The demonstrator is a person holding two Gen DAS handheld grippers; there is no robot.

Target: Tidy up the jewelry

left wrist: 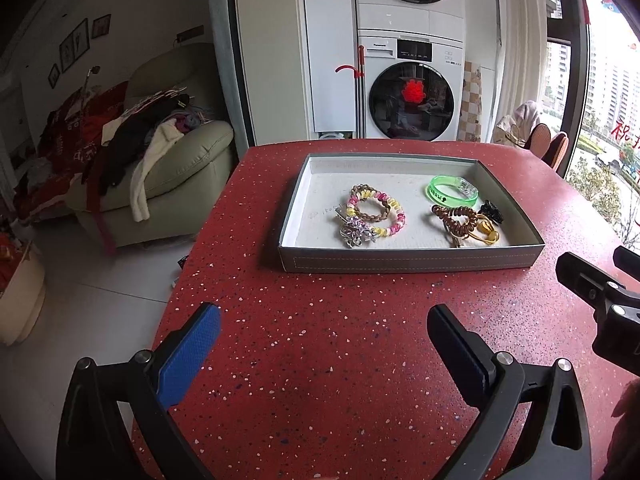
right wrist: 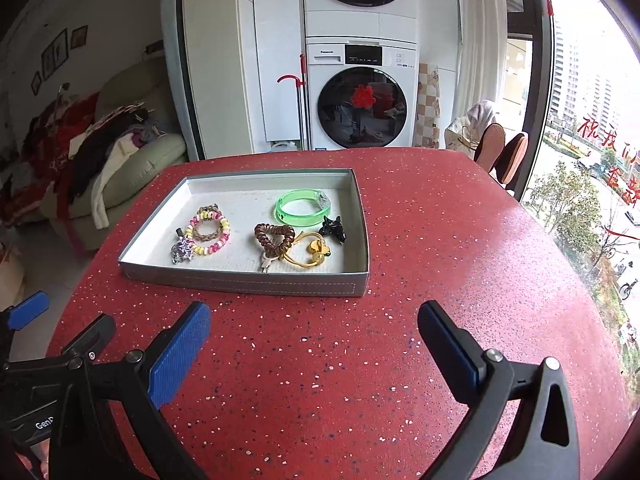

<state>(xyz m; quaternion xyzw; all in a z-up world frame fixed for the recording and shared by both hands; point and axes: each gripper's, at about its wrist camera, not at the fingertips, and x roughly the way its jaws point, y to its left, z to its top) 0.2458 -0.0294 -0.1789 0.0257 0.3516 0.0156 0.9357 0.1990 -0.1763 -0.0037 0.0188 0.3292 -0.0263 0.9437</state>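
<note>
A shallow grey tray lies on the red speckled table, its long axis running left to right, holding the jewelry. On its left lie a pink-and-yellow coil bracelet and a silver flower clip; on its right, a green bangle and a brown coil tie. The left gripper and right gripper hover spread wide and empty over the near table. Only the right wrist view shows the yellow tie clearly; the black clip stays hard to make out.

A red speckled stone table fills the foreground. At twelve o'clock beyond it stand two stacked white front-loading washing machines. At ten o'clock, a pale green leather armchair carries heaped clothing.
</note>
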